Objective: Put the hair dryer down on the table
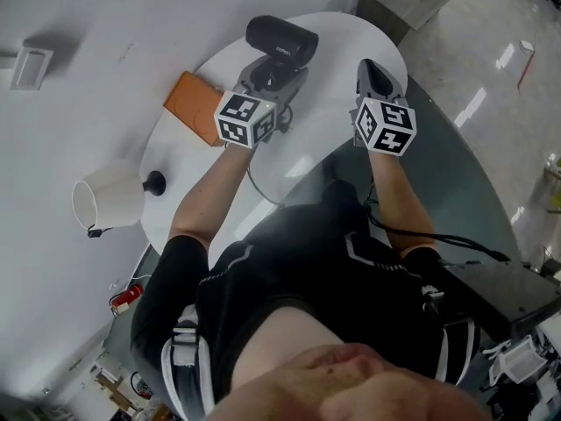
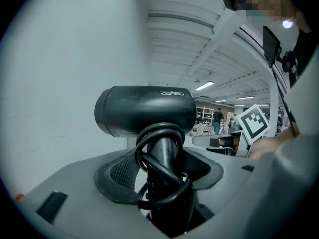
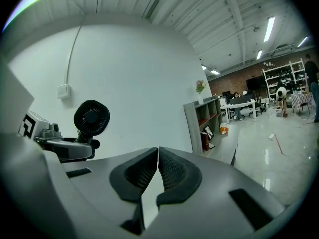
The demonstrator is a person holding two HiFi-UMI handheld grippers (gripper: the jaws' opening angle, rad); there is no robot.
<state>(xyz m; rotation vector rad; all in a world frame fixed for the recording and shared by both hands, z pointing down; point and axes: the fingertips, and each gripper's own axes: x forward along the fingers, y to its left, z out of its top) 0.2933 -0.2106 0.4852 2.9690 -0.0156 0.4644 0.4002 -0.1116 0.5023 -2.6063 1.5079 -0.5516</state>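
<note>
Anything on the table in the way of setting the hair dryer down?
Nothing visible. The table by the hair dryer looks bare; an orange box lies off to the left gripper's left.

**Open-plan room, head and right gripper views.** A plain white wall [image 3: 134,83] carries a small switch plate [image 3: 63,90], fed from above by a thin conduit [image 3: 75,49]. The ribbed ceiling [image 3: 199,14] bears long strip lights [image 3: 269,29], which are lit. A grey shelf unit [image 3: 204,121] stands at the wall's end, with flowers [image 3: 200,86] on top. The glossy pale floor [image 3: 284,153] mirrors the lights. At the far end are a brick wall [image 3: 234,81], desks [image 3: 242,103] and open shelving [image 3: 281,78]. A white oval table [image 1: 337,42] stands against the wall. It bears a white-shaded lamp [image 1: 107,203] at its left edge and a flat orange box [image 1: 195,105] on its wall side.
</note>
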